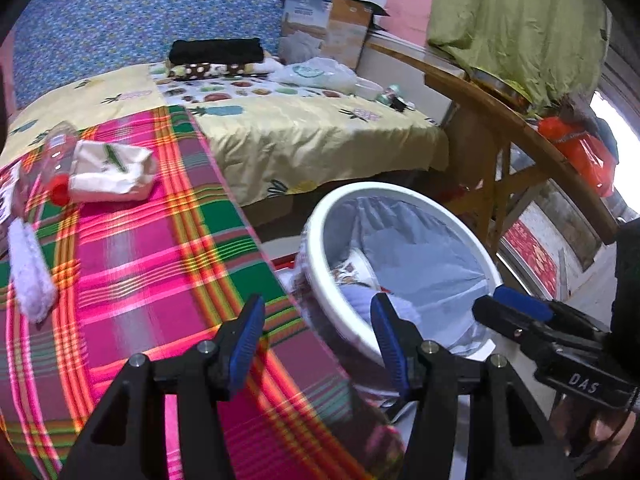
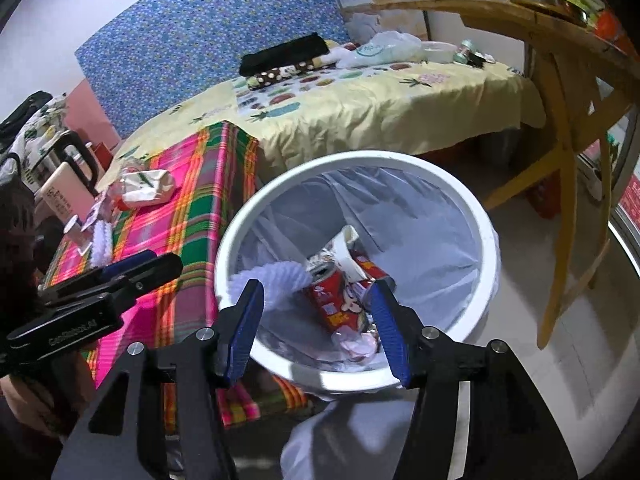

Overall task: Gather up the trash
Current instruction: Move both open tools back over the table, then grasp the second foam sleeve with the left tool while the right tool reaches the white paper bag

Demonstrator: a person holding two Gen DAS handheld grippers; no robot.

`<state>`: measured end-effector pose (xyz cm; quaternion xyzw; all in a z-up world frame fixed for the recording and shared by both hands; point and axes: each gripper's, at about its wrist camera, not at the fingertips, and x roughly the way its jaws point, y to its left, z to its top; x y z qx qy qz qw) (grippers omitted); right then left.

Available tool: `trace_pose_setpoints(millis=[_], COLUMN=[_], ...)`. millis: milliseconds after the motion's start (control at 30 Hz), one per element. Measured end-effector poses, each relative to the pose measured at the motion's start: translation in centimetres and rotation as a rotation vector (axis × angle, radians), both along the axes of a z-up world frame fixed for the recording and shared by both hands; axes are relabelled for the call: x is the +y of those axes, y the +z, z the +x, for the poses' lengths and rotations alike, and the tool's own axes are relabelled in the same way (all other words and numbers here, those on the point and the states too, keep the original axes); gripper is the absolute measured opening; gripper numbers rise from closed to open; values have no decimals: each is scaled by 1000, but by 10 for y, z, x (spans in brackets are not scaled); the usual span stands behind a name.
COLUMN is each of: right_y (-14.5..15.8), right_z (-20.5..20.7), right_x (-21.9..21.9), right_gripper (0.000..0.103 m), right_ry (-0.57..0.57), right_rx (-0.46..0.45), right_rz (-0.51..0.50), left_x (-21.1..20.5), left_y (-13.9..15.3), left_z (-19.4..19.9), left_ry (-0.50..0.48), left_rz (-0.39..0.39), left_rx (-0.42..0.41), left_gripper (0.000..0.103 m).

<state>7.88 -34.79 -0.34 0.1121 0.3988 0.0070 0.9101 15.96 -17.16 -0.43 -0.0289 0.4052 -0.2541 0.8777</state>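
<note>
A white bin [image 2: 486, 248] lined with a pale bag stands on the floor beside the plaid-covered table [image 1: 152, 248]; it also shows in the left wrist view [image 1: 320, 216]. Inside lie red cans [image 2: 340, 304], a paper cup [image 2: 344, 248] and a white fluffy piece [image 2: 280, 276]. My right gripper [image 2: 318, 326] is open and empty above the bin. My left gripper [image 1: 318, 340] is open and empty over the table edge by the bin. On the table lie a crumpled white carton [image 1: 112, 172], a clear bottle with a red cap [image 1: 52, 164] and a white fluffy piece [image 1: 30, 276].
A bed with a yellow sheet [image 1: 304, 136] lies behind, with folded cloths [image 1: 216, 54] and a plastic bag [image 1: 316, 72]. A wooden table [image 1: 500, 120] stands at the right. A kettle [image 2: 68, 156] and a box [image 2: 66, 196] sit at the table's left end.
</note>
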Motion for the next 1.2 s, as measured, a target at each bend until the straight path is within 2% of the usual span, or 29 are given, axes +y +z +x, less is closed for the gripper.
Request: trace_pose_setpoints(millis=[233, 767, 1200], right_y=[2, 8, 24], right_z=[2, 18, 39], right_x=[25, 86, 125], right_gripper=[56, 56, 56], right_ry=[62, 237, 332], right_rx=[-12, -24, -69], right_rz=[-23, -18, -17], left_x=[32, 121, 173], left_y=[-4, -9, -3], left_z=[-7, -17, 6], left_ry=[72, 312, 447], left_rz=[10, 56, 75], left_rx=[-5, -10, 1], left_gripper=[57, 57, 57])
